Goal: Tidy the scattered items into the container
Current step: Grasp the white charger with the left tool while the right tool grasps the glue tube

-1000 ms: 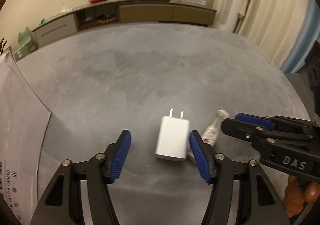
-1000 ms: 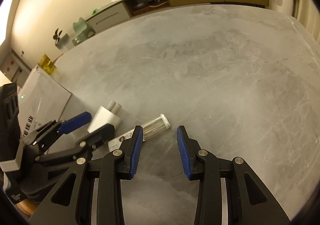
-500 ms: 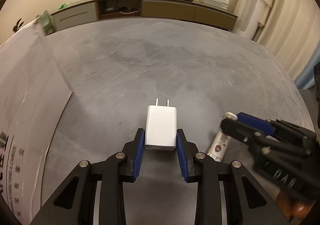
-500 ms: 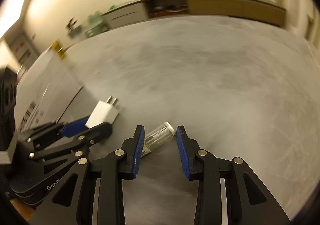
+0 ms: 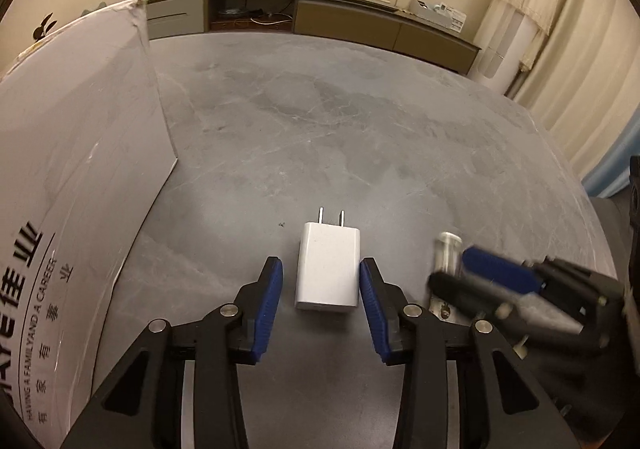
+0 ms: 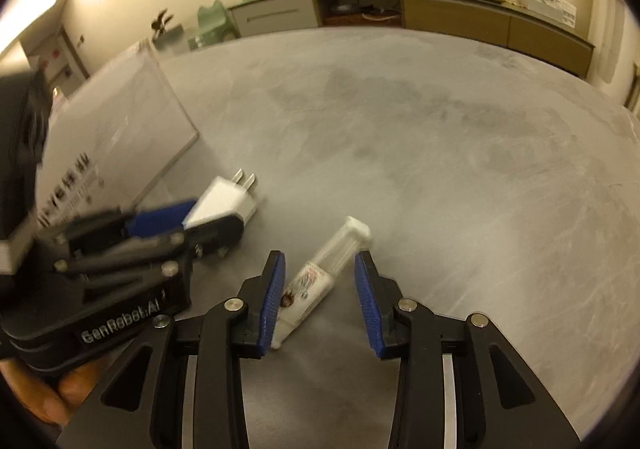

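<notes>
Left wrist view, item one: white charger (image 5: 327, 268), lying flat on the grey worktop (image 5: 360, 137), prongs pointing to the top of the frame. It sits lower centre, between the blue pads of the left gripper (image 5: 321, 305); fingers spread, a narrow gap showing on each side, so nothing is held. The straddle suits a squeeze across the charger's flat sides.

Item two: white box (image 5: 72, 185), printed lettering on its side, filling the left of the frame. Judged to be the container; its opening is not visible. The charger lies near its lower corner, well placed for a short carry.

Right wrist view, item three: small tube (image 6: 320, 275), clear cap toward the upper right, printed label toward the lower left. It lies slanted on the worktop at lower centre, between the fingers of the right gripper (image 6: 320, 301). Its label end is at the left pad; whether they touch is unclear. The right pad stands clear, so the fingers are open. The slant means a clean grip probably needs the gripper turned to the tube's axis.

Item four: a hand (image 6: 60, 397) at lower left, holding the blurred left gripper.

Status: both items on the worktop, neither lifted yet.
</notes>
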### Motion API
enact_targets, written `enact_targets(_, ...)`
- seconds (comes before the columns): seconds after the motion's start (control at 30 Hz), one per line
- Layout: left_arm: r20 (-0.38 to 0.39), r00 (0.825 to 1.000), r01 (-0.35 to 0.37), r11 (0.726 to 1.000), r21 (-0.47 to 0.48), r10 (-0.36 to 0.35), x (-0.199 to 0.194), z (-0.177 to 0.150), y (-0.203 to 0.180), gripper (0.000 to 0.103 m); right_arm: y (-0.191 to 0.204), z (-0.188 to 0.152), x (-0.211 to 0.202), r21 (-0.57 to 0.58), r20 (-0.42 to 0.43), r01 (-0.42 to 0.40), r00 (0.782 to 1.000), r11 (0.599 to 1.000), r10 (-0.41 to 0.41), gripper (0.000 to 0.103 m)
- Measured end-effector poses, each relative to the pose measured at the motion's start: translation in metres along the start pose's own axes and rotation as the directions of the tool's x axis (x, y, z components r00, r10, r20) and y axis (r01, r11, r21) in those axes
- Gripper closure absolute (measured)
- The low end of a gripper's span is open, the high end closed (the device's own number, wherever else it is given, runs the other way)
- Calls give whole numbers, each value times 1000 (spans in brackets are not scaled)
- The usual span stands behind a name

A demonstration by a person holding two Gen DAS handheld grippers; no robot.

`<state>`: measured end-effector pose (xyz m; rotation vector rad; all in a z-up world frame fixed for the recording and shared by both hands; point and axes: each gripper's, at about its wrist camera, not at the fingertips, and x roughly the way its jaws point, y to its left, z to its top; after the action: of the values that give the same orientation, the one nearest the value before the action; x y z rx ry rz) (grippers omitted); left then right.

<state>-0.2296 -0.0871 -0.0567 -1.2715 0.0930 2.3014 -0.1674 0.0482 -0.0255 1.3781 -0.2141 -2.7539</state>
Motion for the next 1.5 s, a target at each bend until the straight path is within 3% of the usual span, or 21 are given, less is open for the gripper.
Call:
enact_targets(0.1, 10, 1000, -22, 1000, 19, 22, -1, -2, -1, 70, 7, -2, 0, -46, -29, 10, 1000, 999, -11, 83)
enact_targets(0.67, 29, 1000, 8, 1000, -24, -8, -32, -9, 14, 72, 6, -11, -15, -34, -31, -31, 999, 999, 30, 83)
enact_targets(1.27, 10, 998, -58, 998, 29, 58, -18, -22, 11, 70, 18, -23, -12, -118, -39, 7, 999, 993, -11, 82)
enact_targets(1.5, 18, 998, -54, 998, 14, 54, -25, -20, 13, 72, 16, -22, -19, -95, -31, -23, 999, 995, 20, 83)
